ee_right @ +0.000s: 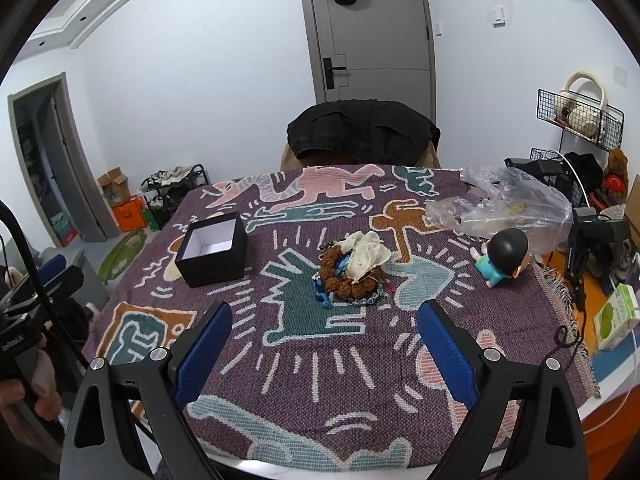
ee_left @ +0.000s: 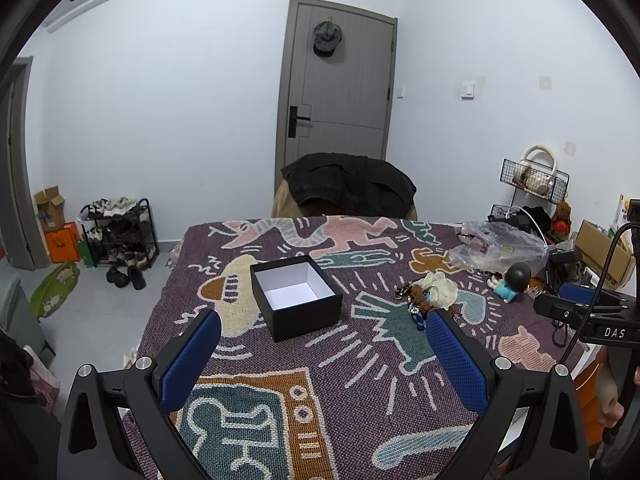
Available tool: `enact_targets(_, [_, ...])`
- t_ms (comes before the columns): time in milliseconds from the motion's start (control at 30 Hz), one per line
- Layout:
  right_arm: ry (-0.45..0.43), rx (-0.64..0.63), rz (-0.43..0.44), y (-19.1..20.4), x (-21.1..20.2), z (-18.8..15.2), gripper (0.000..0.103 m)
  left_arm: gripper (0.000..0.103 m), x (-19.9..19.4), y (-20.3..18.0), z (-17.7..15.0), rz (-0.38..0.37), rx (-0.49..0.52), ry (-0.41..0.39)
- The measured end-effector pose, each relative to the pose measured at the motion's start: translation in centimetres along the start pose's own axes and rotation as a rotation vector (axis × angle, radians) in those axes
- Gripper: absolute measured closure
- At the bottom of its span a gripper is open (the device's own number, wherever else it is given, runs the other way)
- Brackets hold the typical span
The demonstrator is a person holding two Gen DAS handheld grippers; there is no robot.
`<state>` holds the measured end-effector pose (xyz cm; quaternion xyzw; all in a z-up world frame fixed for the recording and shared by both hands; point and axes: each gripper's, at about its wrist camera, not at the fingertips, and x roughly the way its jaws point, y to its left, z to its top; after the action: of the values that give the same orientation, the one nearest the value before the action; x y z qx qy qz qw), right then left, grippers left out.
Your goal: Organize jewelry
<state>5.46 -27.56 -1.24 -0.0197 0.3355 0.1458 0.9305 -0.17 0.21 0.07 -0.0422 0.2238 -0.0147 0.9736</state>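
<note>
Two handheld grippers, both held above a surface draped in a purple woven blanket (ee_right: 360, 380) patterned with cartoon figures.

Left gripper (ee_left: 324, 328): blue-padded fingers (ee_left: 192, 356) spread wide, nothing between them, hovering over the near part of the blanket. Just ahead, slightly left of centre, an open black box (ee_left: 297, 297) with a white interior, upright and empty.

Right gripper (ee_right: 325, 320): blue-padded fingers (ee_right: 446, 352) also spread wide and empty. Straight ahead, a jewelry pile (ee_right: 352, 276) on the blanket: a bracelet of large brown beads, blue and grey bead strands, and a cream fabric pouch (ee_right: 366, 258) lying on top. Pile to the right of the black box, apart from it.

Further right on the blanket, a small figurine (ee_right: 502, 256) with a black head and teal outfit, lying tilted. Behind it, a crumpled clear plastic bag (ee_right: 512, 208).

At the far edge, a chair draped with a black jacket (ee_right: 362, 132); beyond it, a grey door (ee_right: 370, 28) with a cap hung on it.
</note>
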Motion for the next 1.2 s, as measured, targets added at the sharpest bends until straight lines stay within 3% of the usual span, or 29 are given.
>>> enact_targets(633, [-0.002,0.000,-0.005,-0.1,0.1,0.0,0.009,0.001,0.1,0.0,0.0,0.001,-0.002,0.002])
enact_targets(1200, [0.016,0.026,-0.060,-1.7,1.3,-0.3,0.009,0.001,2.0,-1.2,-0.1,-0.028,0.003,0.041])
